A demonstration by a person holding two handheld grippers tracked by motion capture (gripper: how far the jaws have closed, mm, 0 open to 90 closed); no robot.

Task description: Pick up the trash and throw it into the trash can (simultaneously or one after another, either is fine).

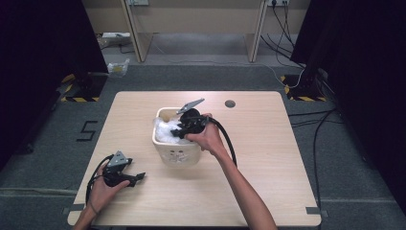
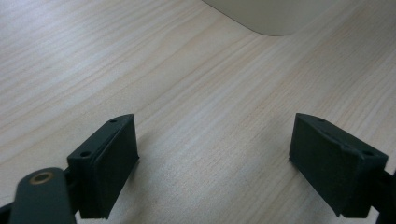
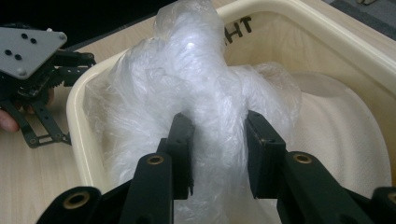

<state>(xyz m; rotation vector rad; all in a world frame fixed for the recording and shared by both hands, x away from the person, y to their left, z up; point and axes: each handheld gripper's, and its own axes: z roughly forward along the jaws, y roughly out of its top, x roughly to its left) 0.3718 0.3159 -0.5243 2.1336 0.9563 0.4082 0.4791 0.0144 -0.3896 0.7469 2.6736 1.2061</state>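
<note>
A pale wooden desk [image 1: 268, 158] stands on grey carpet, with dark curtains to either side and cables trailing along the floor beyond it. Near the middle of the desk sits a cream-coloured bin [image 1: 176, 154], and everything else is placed from it.

The right gripper [image 1: 183, 130] reaches down into the bin's mouth from its far right side. In the right gripper view its jaws are partly closed and pinch a bunched fold of clear plastic bag [image 3: 196, 93] between the pads — the film squeezes into a narrow neck there and billows out above and to the sides. The bag is crumpled inside the bin, some of it rising above the rim; the bin's bare inner wall shows to one side of it.

The left gripper [image 1: 125, 176] rests low over the desk, well apart from the bin toward the near left corner. Its jaws stand wide open with nothing between them; only wood grain and a corner of the bin [image 2: 271, 16] lie ahead.

As I judge it, the work is lining the bin with the bag. The bag is inside and gripped — but not spread. Opening it out and folding its edge over the rim remain, likely needing the idle left gripper.
</note>
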